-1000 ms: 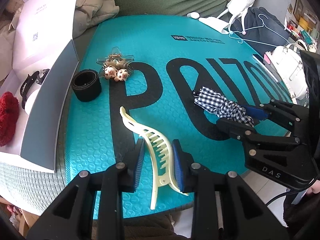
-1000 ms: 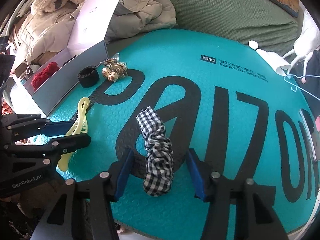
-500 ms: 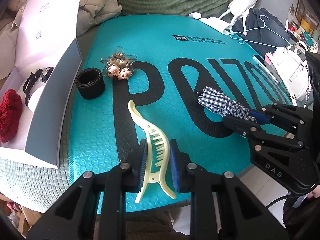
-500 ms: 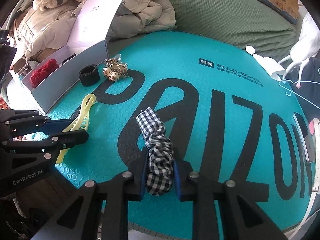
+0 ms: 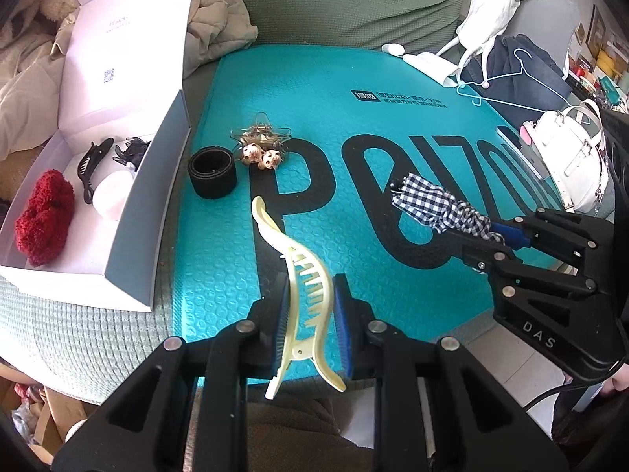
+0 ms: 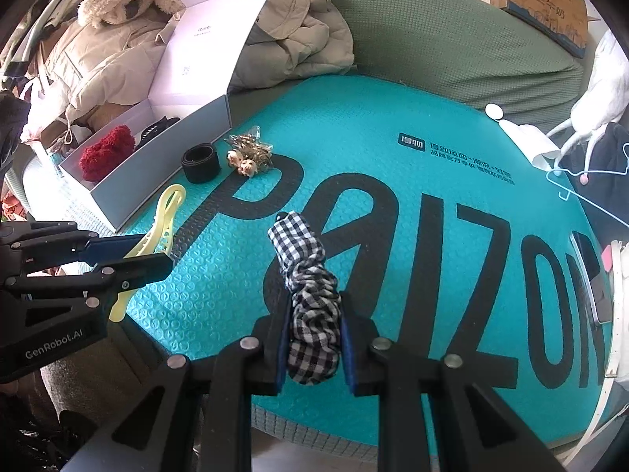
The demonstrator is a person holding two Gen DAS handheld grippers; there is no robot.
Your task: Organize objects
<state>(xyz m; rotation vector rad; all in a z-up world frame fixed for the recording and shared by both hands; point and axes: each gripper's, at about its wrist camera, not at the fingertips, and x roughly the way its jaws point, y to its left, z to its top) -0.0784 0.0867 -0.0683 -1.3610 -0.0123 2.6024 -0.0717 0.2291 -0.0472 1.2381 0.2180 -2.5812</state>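
My left gripper [image 5: 310,306] is shut on a pale yellow hair claw clip [image 5: 302,279], lifted off the teal mat [image 5: 354,137]; its long tip points toward the box. My right gripper [image 6: 314,326] is shut on a black-and-white checked scrunchie [image 6: 310,295], raised above the mat too. In the left wrist view the scrunchie [image 5: 436,204] sticks out of the right gripper [image 5: 495,236]; in the right wrist view the clip [image 6: 161,224] juts from the left gripper [image 6: 129,255]. An open white box [image 5: 129,232] at the left holds a red scrunchie [image 5: 43,220], black clips [image 5: 92,161] and a white round item [image 5: 112,192].
A black band roll [image 5: 212,177] and a star-shaped clip with two small animal charms [image 5: 261,149] lie on the mat near the box. Jackets [image 6: 295,39] are piled behind the box. A white handbag [image 5: 570,157], hangers [image 5: 511,74] and clothes crowd the right side.
Both grippers closed, the left on the yellow clip and the right on the checked scrunchie. Both then rose, lifting the items off the mat.
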